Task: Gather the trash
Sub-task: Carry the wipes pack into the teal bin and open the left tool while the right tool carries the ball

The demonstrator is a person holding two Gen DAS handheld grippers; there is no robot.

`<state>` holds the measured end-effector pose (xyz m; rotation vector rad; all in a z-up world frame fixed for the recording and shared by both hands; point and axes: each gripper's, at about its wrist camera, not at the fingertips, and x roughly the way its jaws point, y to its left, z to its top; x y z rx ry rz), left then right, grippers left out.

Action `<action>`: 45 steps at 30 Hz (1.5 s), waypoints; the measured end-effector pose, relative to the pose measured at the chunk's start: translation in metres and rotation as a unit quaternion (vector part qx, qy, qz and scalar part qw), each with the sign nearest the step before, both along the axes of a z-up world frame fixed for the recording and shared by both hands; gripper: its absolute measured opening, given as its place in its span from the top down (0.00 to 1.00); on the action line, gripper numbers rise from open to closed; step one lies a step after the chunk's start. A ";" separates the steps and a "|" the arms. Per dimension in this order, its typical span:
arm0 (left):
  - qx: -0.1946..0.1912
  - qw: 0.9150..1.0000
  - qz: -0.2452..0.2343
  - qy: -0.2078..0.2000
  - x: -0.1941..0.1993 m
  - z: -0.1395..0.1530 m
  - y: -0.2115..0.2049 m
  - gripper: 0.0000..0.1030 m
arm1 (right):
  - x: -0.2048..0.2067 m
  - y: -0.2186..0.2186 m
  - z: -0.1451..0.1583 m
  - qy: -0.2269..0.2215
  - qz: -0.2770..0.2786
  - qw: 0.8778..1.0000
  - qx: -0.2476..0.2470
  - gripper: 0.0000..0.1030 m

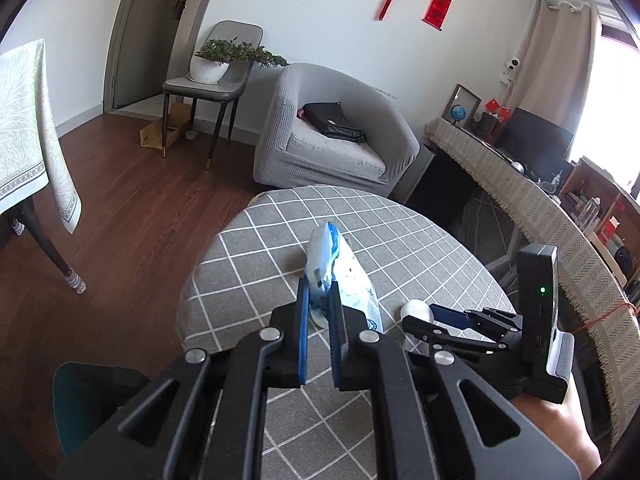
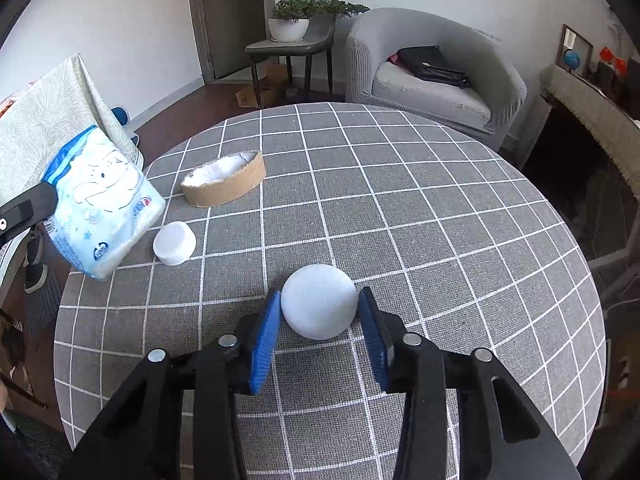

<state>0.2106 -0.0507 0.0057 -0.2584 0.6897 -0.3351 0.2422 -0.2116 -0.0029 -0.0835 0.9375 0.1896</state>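
My left gripper (image 1: 320, 294) is shut on a blue-and-white tissue pack (image 1: 340, 268) and holds it above the round grey checked table (image 1: 260, 248). The pack also shows at the left of the right wrist view (image 2: 104, 200), held in the air. My right gripper (image 2: 320, 300) is open with its blue pads on either side of a white ball (image 2: 319, 306) that rests on the table (image 2: 440, 220); the left pad touches or nearly touches it. A white bottle cap (image 2: 174, 242) and a cardboard ring (image 2: 224, 178) lie on the table at the left.
A grey armchair (image 1: 336, 128) with a black bag stands behind the table. A chair with a potted plant (image 1: 212, 64) is by the door. A cloth-covered table (image 1: 28, 128) stands at the left, a long covered desk (image 1: 520, 192) at the right.
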 end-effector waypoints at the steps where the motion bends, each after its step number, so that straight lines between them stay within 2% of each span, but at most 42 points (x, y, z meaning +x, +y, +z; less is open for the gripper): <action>1: 0.002 1.000 0.002 -0.001 -0.001 0.001 0.004 0.90 | 0.001 0.002 0.000 -0.001 -0.004 1.000 -0.005 0.62; 9: 0.025 0.999 0.028 -0.009 -0.011 0.010 0.045 0.90 | 0.008 0.023 0.011 -0.012 -0.002 1.000 0.016 0.62; 18: 0.040 0.997 0.065 -0.005 -0.021 0.013 0.100 0.90 | 0.008 0.072 0.031 -0.032 0.035 0.999 0.024 0.62; 24: 0.074 0.993 0.087 0.001 -0.029 0.011 0.129 0.90 | 0.005 0.107 0.040 -0.041 0.067 0.996 0.037 0.62; 36: 0.116 0.986 0.114 0.046 -0.033 -0.013 0.181 0.90 | 0.001 0.176 0.040 -0.031 0.129 0.990 0.057 0.62; 45: 0.153 0.977 0.109 0.105 -0.031 -0.053 0.202 0.90 | 0.002 0.221 0.030 -0.010 0.163 0.984 0.075 0.62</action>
